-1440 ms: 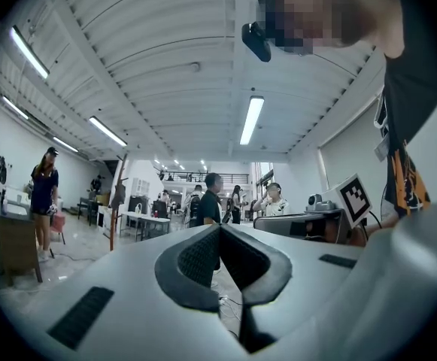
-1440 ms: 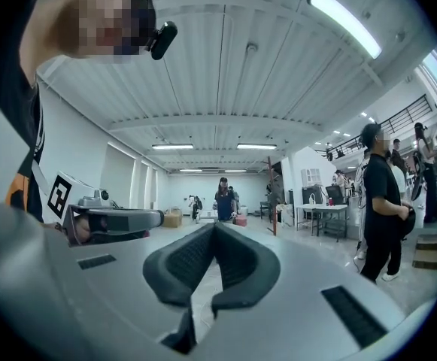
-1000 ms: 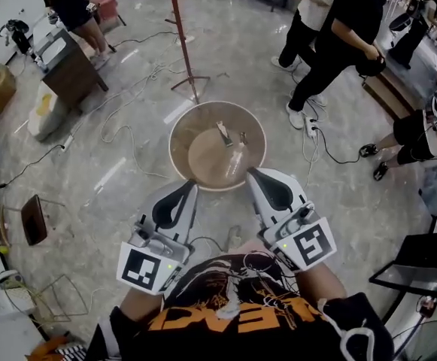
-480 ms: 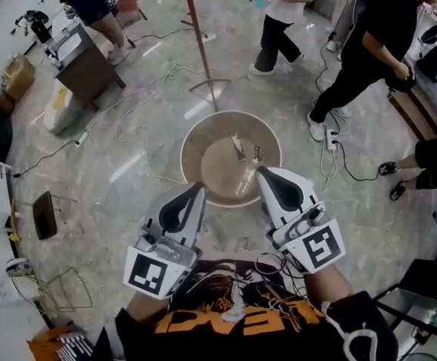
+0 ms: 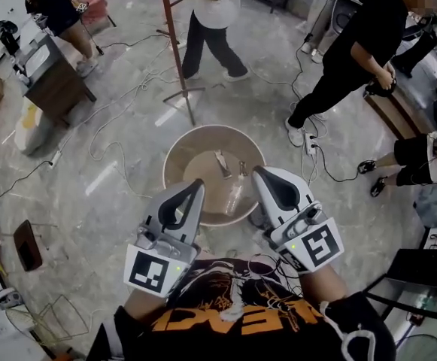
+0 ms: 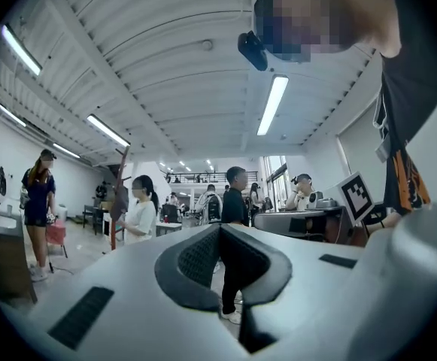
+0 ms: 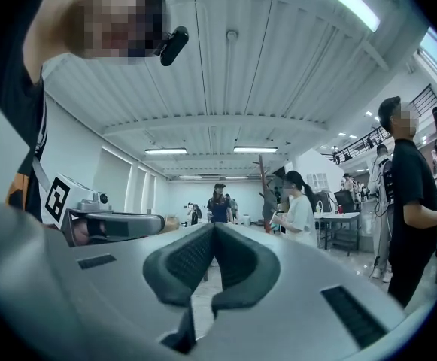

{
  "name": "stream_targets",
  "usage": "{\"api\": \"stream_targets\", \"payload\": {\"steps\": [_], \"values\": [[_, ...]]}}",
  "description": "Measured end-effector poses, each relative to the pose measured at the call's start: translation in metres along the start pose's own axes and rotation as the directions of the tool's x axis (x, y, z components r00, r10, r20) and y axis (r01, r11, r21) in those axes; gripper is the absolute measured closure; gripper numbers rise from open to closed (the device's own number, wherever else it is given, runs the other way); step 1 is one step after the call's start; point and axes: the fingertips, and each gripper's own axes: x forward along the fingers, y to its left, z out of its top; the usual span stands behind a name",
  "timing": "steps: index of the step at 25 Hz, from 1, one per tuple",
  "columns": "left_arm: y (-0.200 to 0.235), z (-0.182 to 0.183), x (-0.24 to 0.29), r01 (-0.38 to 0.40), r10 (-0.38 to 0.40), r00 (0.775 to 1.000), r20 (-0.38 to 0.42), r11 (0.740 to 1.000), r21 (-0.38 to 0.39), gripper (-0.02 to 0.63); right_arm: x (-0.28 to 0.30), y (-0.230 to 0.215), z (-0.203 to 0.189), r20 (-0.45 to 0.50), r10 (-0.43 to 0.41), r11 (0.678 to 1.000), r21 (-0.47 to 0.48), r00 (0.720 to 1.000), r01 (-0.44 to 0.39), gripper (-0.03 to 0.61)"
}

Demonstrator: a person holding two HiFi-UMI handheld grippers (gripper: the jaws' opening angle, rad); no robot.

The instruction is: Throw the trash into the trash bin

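A round beige trash bin (image 5: 174, 147) stands on the floor just ahead of me in the head view. Inside it lie a clear plastic bottle (image 5: 235, 194) and small scraps (image 5: 222, 162). My left gripper (image 5: 195, 186) reaches over the bin's near left rim, and my right gripper (image 5: 259, 173) reaches over its near right rim. Both point level and are shut with nothing in them. In the left gripper view the left gripper (image 6: 218, 232) has its pads together, and so does the right gripper (image 7: 214, 230) in the right gripper view. Neither of these two views shows the bin.
A red-brown coat stand (image 5: 174, 43) rises behind the bin. Cables (image 5: 120, 138) trail over the marble floor, with a power strip (image 5: 311, 138) to the right. A wooden cabinet (image 5: 49, 77) stands at far left, a dark table (image 5: 421, 277) at lower right. Several people stand around.
Both grippers have travelled with me across the floor and now overlap the bin's near rim further. A person in white has walked left behind the coat stand. Both grippers stayed shut.
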Motion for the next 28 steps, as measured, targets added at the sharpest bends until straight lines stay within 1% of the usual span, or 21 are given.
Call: {"api": "stream_targets", "payload": {"steps": [5,10,16,20,22,25,28], "values": [[0.064,0.001,0.020,0.024,-0.024,1.000,0.010,1.000,-0.004,0.595,0.061,-0.004,-0.004,-0.019,-0.018,1.000,-0.016,1.000,0.017,0.566],[0.104,-0.006,0.042,0.027,-0.027,1.000,0.005,0.999,-0.024,0.595,0.093,-0.023,-0.015,-0.038,-0.057,0.998,-0.009,0.998,0.057,0.566],[0.126,-0.021,0.063,-0.002,0.001,1.000,-0.030,1.000,-0.031,0.595,0.114,-0.046,-0.032,-0.058,-0.050,0.999,0.012,0.997,0.051,0.566],[0.132,-0.023,0.078,-0.011,0.010,1.000,-0.030,1.000,-0.021,0.595,0.127,-0.058,-0.032,-0.053,-0.039,0.999,-0.014,0.998,0.038,0.566],[0.134,-0.032,0.086,-0.020,0.018,0.999,-0.051,1.000,-0.022,0.595,0.130,-0.067,-0.036,-0.057,-0.036,0.999,-0.014,0.998,0.036,0.566],[0.139,-0.046,0.100,-0.038,0.034,0.996,-0.082,0.998,-0.042,0.595,0.132,-0.080,-0.048,-0.077,-0.031,0.999,0.006,0.997,0.032,0.566],[0.141,-0.067,0.116,-0.042,0.035,0.992,-0.120,0.998,-0.054,0.595,0.135,-0.101,-0.064,-0.098,-0.040,0.999,0.022,0.994,0.043,0.566]]}}
